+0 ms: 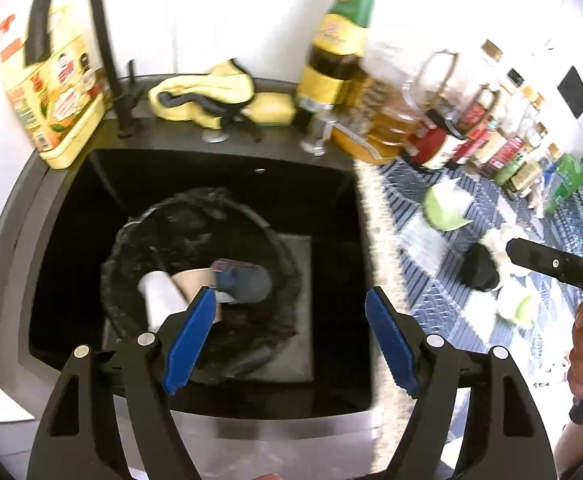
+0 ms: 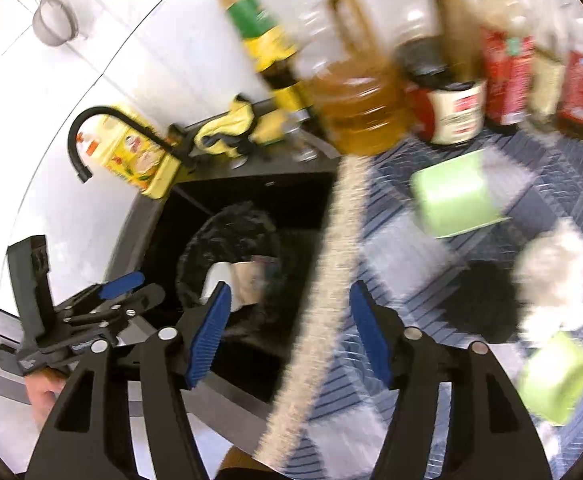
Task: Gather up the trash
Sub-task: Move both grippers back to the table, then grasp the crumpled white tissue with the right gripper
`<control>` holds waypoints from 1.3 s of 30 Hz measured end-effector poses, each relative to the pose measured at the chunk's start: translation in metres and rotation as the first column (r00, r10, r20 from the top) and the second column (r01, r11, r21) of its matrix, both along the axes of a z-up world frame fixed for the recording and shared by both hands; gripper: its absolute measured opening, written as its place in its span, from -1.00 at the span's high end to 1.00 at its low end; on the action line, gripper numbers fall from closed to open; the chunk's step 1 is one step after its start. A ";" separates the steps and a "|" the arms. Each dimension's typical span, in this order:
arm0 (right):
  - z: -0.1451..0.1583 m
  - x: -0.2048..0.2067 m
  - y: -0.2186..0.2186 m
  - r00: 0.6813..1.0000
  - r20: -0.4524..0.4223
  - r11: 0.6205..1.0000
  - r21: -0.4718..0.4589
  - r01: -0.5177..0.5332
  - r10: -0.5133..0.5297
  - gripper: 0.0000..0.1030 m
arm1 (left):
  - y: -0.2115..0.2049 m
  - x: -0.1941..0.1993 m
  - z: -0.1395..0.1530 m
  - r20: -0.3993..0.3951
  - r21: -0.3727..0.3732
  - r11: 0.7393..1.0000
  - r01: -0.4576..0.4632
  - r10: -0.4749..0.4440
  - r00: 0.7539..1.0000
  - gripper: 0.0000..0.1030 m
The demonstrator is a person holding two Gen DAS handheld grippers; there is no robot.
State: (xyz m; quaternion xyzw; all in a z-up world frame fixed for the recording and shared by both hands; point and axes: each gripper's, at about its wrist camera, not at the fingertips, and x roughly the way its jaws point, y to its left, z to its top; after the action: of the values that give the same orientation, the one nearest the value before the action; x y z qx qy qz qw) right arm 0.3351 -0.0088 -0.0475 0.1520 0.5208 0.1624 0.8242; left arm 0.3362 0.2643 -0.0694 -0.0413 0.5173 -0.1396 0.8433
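While both grippers hang empty with fingers spread wide, the left gripper (image 1: 291, 344) above the bin bag (image 1: 199, 280) in the sink (image 1: 331, 184) and the right gripper (image 2: 289, 340) over the sink's edge, more trash waits on the table mat (image 2: 431, 248): green wrappers (image 2: 453, 194), a black lump (image 2: 485, 300). I would take the nearest piece, closing squarely.

1. Blue-and-white patterned cloth (image 2: 431, 240) with fringed edge covers the counter.
2. On it: pale green square plastic container (image 2: 455, 194), black lump (image 2: 487, 304), bottles along the wall.
3. Black sink (image 1: 323, 184) holds a black-lined bin (image 1: 275, 320).
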 end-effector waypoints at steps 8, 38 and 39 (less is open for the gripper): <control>0.020 -0.014 -0.093 1.000 0.005 1.000 -0.020 0.019 -0.019 -0.22 | -0.078 -0.009 0.020 0.012 0.008 1.000 0.022 -0.022 1.000 -0.57; -0.097 0.025 -0.202 0.903 -0.382 0.959 0.117 0.259 -0.197 -0.50 | -0.210 -0.012 -0.016 -0.038 0.017 0.989 0.147 -0.146 0.989 -0.87; -0.102 0.027 -0.202 0.895 -0.398 0.954 0.128 0.270 -0.200 -0.49 | -0.212 -0.012 -0.017 -0.042 0.024 0.988 0.154 -0.153 0.987 -0.87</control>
State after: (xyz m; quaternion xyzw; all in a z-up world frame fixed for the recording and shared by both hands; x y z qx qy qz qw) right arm 0.3625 -0.2106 -0.1498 0.3163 0.6317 0.0749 0.7038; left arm 0.3240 0.0523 -0.0866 0.0075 0.5375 -0.1962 0.8201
